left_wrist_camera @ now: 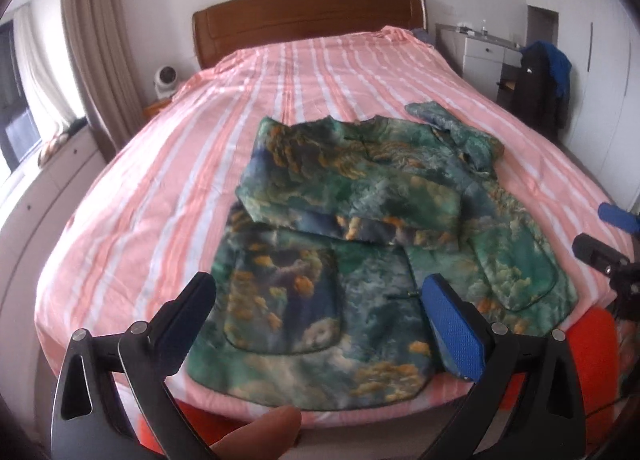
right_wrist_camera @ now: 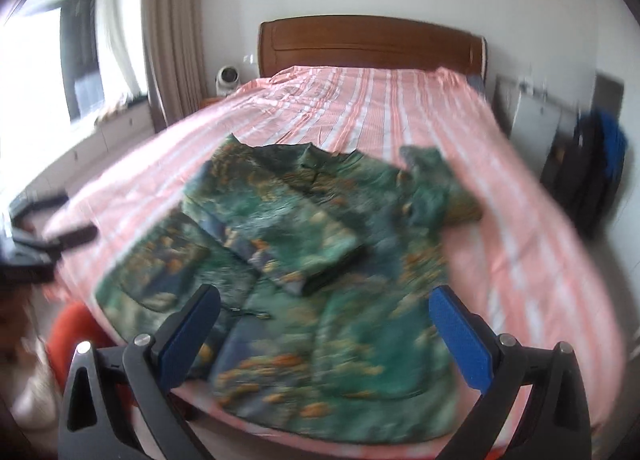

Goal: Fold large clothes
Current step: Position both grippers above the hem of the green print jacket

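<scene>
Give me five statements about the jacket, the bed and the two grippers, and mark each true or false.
1. The jacket lies on the bed. True.
2. One sleeve is folded across the jacket's front. True.
3. The left gripper is clamped on the jacket's hem. False: it is open and holds nothing.
4. The bed cover is plain blue. False: it is pink with white stripes.
5. The right gripper is open. True.
</scene>
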{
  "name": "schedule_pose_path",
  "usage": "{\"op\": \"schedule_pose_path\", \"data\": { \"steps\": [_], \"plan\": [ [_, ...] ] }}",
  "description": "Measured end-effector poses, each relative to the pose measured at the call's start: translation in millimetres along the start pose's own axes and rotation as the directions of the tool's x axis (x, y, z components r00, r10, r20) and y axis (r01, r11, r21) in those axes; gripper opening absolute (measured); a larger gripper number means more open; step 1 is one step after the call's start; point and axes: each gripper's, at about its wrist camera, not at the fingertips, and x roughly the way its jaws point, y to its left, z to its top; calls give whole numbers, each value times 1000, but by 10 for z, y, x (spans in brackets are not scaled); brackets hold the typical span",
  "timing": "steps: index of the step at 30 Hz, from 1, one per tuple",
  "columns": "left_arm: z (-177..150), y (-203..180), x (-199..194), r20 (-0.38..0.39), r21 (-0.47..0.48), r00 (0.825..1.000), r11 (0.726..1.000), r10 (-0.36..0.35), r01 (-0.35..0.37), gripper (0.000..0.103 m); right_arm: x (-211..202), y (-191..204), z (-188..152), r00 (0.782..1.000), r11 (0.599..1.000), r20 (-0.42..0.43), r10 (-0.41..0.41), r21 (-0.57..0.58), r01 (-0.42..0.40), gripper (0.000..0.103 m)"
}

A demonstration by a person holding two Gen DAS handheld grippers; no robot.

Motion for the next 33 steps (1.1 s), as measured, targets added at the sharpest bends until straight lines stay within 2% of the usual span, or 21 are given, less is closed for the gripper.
{"op": "schedule_pose_path", "data": {
  "steps": [3, 6, 8, 10, 13, 20, 33],
  "plan": [
    [-120, -124, 83, -30, 8, 999, 1000, 11, -11, 103, 49, 172, -188, 1000, 999, 14, -16, 52, 15, 103],
    [-153, -172, 143, -50, 15, 999, 1000, 16, -15, 103, 107, 317, -224, 999, 999, -34, -33, -18, 33, 103],
    [-164, -150, 179, -63, -3, 998, 1000, 13, -13, 103, 84, 343, -233, 996, 995, -21, -84, -54, 83, 103],
    [-176, -120, 213, -76, -19, 997, 1000, 9, -10, 103, 58, 324, -224, 995, 994, -13, -103, -38, 102, 103],
    [-201, -114, 242, -86, -20, 996, 1000, 11, -13, 103, 42, 238, -230, 995, 996, -27, -92, 5, 92, 103],
    [-213, -98, 257, -74, -19, 997, 999, 26, -27, 103, 95, 184, -266, 991, 992, -57, -121, 35, 123, 103],
    [-274, -190, 275, -79, 26, 996, 999, 40, -38, 103, 100, 264, -297, 988, 990, -66, -140, 22, 142, 103]
  ]
}}
